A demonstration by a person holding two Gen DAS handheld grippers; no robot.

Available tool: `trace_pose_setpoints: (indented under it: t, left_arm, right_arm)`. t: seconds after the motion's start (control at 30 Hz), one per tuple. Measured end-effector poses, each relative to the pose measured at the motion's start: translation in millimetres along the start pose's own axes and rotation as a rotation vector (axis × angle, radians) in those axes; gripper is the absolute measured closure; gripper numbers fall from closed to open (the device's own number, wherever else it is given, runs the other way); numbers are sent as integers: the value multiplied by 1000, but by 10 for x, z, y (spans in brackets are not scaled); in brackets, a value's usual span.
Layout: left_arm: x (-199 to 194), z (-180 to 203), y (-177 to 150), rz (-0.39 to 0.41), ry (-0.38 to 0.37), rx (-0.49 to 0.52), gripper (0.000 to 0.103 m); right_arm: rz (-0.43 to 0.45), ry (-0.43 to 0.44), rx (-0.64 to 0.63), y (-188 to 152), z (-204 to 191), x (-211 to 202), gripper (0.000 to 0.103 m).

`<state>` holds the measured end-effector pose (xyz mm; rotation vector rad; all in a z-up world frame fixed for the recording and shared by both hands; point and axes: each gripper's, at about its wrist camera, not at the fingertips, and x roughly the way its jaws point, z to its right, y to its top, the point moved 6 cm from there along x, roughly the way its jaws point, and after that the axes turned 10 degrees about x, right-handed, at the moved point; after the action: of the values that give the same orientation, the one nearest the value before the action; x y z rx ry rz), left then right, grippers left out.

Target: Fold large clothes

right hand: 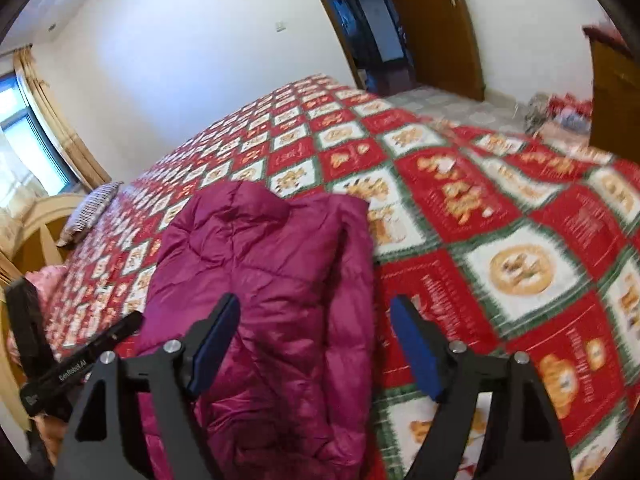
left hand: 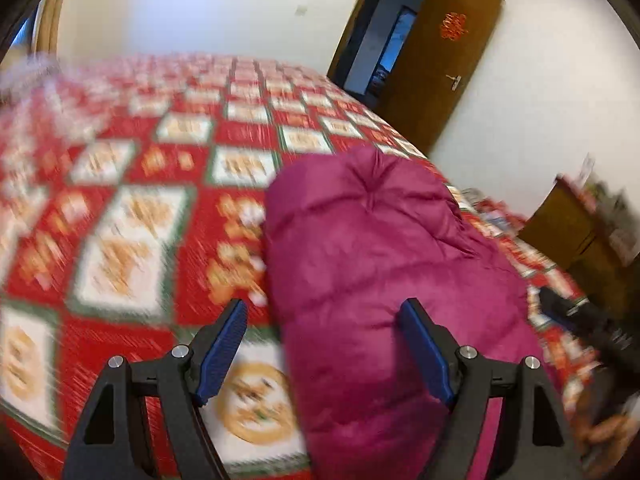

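Magenta, puffy and quilted, the down jacket (left hand: 384, 264) lies folded lengthwise on the red-and-white patchwork bedspread (left hand: 132, 216). Both grippers tilt down over its near end, left gripper (left hand: 324, 344) and right gripper (right hand: 316, 340) spread wide, gripping nothing.

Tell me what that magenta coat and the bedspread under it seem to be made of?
The magenta coat looks like a puffer jacket: a smooth, slightly shiny synthetic shell, likely nylon or polyester, with stitched quilting lines and puffy filled sections. The bedspread looks like matte printed woven fabric, probably cotton or a blend; motion blur hides its weave.
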<state>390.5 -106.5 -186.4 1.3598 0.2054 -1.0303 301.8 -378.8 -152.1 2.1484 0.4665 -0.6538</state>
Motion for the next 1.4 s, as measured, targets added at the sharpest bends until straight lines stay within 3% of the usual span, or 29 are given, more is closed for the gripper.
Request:
trace_pose_setpoints:
  t: [0.13, 0.23, 0.3, 0.5, 0.7, 0.77, 0.83, 0.93, 1.13, 1.4]
  left_arm:
    - [89, 112, -15, -5, -88, -49, 24]
    - [181, 236, 2, -8, -35, 25, 19]
    - [255, 236, -1, -17, -45, 10, 13]
    - [485, 24, -18, -72, -226, -139, 10]
    - [571, 129, 11, -45, -199, -60, 10]
    - [588, 186, 12, -45, -173, -29, 10]
    - [635, 229, 45, -57, -146, -5, 10]
    - [676, 256, 84, -72, -107, 27, 11]
    - [589, 249, 89, -93, -59, 62, 23]
    - [391, 308, -9, -108, -33, 82, 27]
  right_arm:
    - [-66, 49, 16, -102, 4, 221, 23]
    - [-84, 74, 30, -141, 48, 336, 19]
    - [-111, 125, 64, -169, 89, 376, 19]
    - [-148, 228, 64, -159, 100, 453, 13]
    - [-124, 190, -40, -236, -39, 526, 9]
    - [-126, 178, -61, -261, -38, 527, 13]
    - [-133, 170, -75, -277, -53, 537, 25]
    - [-152, 170, -82, -311, -56, 539, 35]
    - [-185, 142, -72, -375, -104, 522, 50]
    - [-210, 148, -17, -622, -91, 283, 57]
